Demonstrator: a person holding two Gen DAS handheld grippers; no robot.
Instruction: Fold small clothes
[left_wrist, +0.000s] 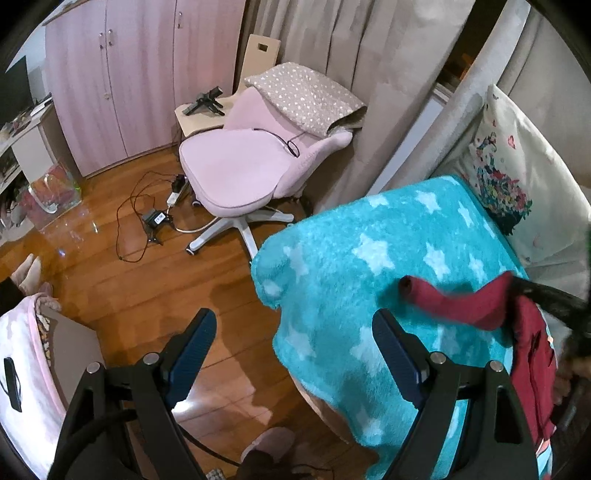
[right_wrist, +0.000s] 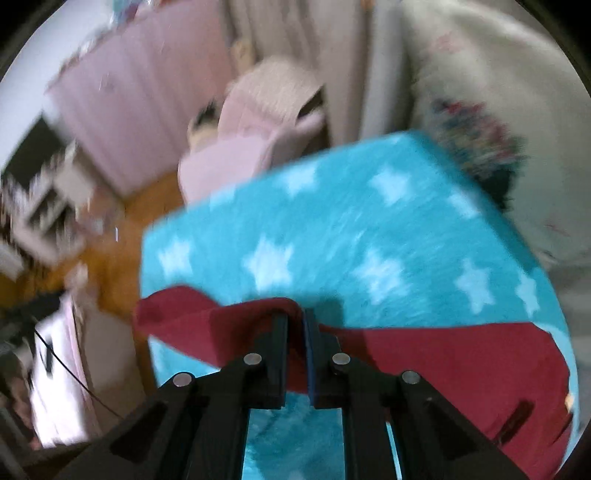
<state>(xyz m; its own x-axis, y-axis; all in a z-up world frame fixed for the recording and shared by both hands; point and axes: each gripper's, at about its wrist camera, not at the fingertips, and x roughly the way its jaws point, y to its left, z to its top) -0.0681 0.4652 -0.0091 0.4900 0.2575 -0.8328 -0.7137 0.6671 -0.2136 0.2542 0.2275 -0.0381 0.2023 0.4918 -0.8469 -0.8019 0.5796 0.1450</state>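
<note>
A: Where is the red garment (right_wrist: 436, 354)?

B: It lies on the turquoise blanket (right_wrist: 332, 229) with white stars, at its near side. One sleeve (left_wrist: 454, 302) is lifted off the blanket and stretches to the left in the left wrist view.

A: What does the right gripper (right_wrist: 295, 325) do?

B: Its jaws are clenched on a fold of the red cloth. The cloth is pinched between the two pads and rises a little there. The picture from this gripper is blurred, so small details are not clear.

A: And the left gripper (left_wrist: 291, 343)?

B: Its jaws stand wide apart and nothing is between them. One finger (left_wrist: 192, 354) is over the wooden floor (left_wrist: 140, 288), the other is over the edge of the blanket. It does not touch the garment; the sleeve is just beyond its right finger.

A: What else is in the room?

B: A pink chair (left_wrist: 240, 173) stands on the floor behind the blanket, with a dotted cushion (left_wrist: 306, 96) on its back. Cables (left_wrist: 147, 218) lie on the floor beside it. A pink wardrobe (left_wrist: 140, 74) stands at the wall, and curtains (left_wrist: 369, 74) hang behind the chair. A white pillow (left_wrist: 517, 173) with a colourful print leans at the far right side of the blanket.
</note>
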